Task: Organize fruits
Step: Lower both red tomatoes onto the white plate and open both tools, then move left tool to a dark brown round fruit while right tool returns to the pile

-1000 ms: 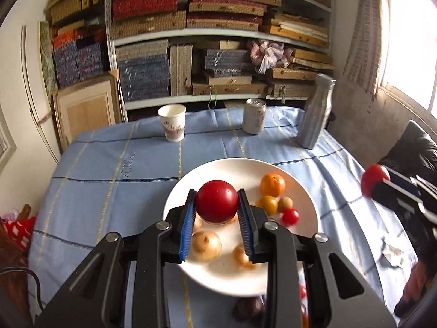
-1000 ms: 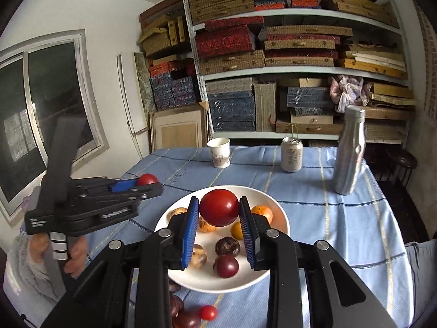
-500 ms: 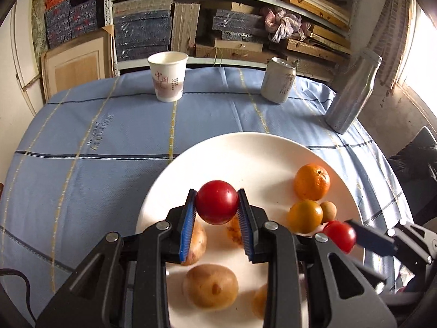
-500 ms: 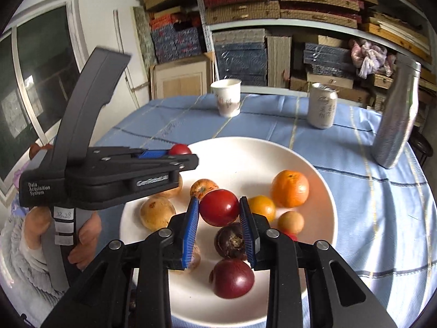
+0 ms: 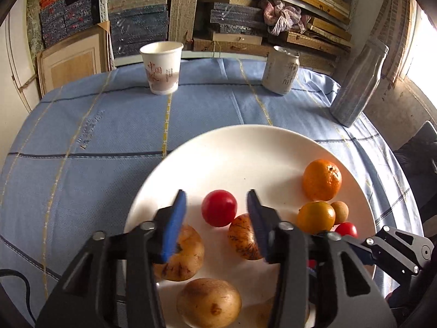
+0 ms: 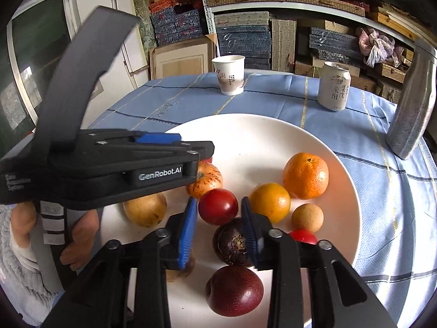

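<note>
A white plate on the blue tablecloth holds several fruits. My left gripper is open just above the plate; a red round fruit lies on the plate between its blue pads, touching neither. My right gripper is also open, with a second red fruit resting on the plate between its fingers. A big orange and a smaller orange lie to the right. Brown fruits and dark purple fruits lie at the plate's near side.
A paper cup, a drink can and a metal bottle stand at the table's far side. Shelves of boxes stand behind the table. The left gripper's body crosses the right wrist view over the plate's left edge.
Both grippers came down to the plate and opened. Each let go of its red fruit, which now rests on the plate.
</note>
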The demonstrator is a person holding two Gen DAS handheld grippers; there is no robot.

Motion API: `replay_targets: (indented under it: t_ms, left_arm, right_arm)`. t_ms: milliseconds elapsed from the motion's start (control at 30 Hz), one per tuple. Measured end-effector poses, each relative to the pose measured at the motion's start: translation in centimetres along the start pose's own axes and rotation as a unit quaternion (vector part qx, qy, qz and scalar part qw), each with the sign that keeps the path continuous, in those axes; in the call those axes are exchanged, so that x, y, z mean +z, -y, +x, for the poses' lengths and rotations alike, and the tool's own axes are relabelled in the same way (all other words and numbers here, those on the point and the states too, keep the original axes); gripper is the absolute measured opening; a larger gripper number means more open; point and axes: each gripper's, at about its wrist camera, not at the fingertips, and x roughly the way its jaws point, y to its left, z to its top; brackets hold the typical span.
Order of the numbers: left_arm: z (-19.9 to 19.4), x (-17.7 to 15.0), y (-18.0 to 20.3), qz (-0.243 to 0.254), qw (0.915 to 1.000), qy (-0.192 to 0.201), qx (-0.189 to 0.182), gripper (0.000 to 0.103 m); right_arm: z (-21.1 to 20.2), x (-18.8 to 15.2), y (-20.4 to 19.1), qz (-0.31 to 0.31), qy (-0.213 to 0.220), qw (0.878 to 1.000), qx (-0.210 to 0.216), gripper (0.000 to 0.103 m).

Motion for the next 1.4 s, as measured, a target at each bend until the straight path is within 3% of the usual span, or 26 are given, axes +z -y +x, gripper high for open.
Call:
replay_targets:
  t_ms: [133,233,300,367,400,500,667,833,933,1133,1400]
  left_arm:
    - [-1.4,-0.1,0.1,0.005,0.9999,0.014,-0.002,0.063]
    - [-3.3,-0.4,-0.1,0.002,0.9994,0.032,0.014,0.077]
    - [-4.8,-0.9,-0.3,0.000,0.9987,0.048,0.020,0.086]
    - [-6.9,-1.8,-0.7,-0.013,0.9976,0.064,0.020,0.095]
    - [-8.0,-2.4,-0.9,-0.022,0.9972,0.069,0.018,0.097]
    - [-10.3,-3.9,-0.9,-0.023,0.9965,0.073,0.033,0.097]
    - [-14.5,-9.8,-0.1,-0.008,0.9925,0.101,0.068,0.098]
    - [-17.7,-16.0,1.1,-0.007,0.9837,0.131,0.123,0.098]
    - [-18.6,-18.4,1.8,0.006,0.9849,0.127,0.118,0.098]
    - [-19.4,-19.4,2.8,0.017,0.9822,0.143,0.121,0.098]
    - [-18.8,-18.8,2.6,0.011,0.9861,0.129,0.104,0.098]
  right_arm:
    - [-1.3,0.3,0.0,0.001,0.015,1.000,0.000,0.036]
    - [-2.9,0.6,-0.1,0.000,0.031,1.000,0.004,0.037]
    - [-4.9,0.5,-0.5,-0.004,0.046,0.999,0.005,0.041]
    - [-6.7,0.1,-0.9,-0.006,0.057,0.998,0.005,0.054]
    - [-7.6,-0.2,-1.2,-0.008,0.063,0.998,0.005,0.056]
    - [-10.3,-1.8,-1.7,-0.004,0.085,0.996,0.004,0.064]
    - [-13.9,-6.4,-0.6,0.045,0.122,0.992,0.008,0.087]
    - [-14.6,-10.3,0.9,0.087,0.119,0.989,0.003,0.091]
    - [-14.8,-11.6,1.6,0.113,0.117,0.987,-0.001,0.094]
    - [-15.0,-12.5,1.7,0.119,0.123,0.985,-0.010,0.096]
    - [-13.8,-13.1,-0.3,0.083,0.094,0.992,-0.009,0.096]
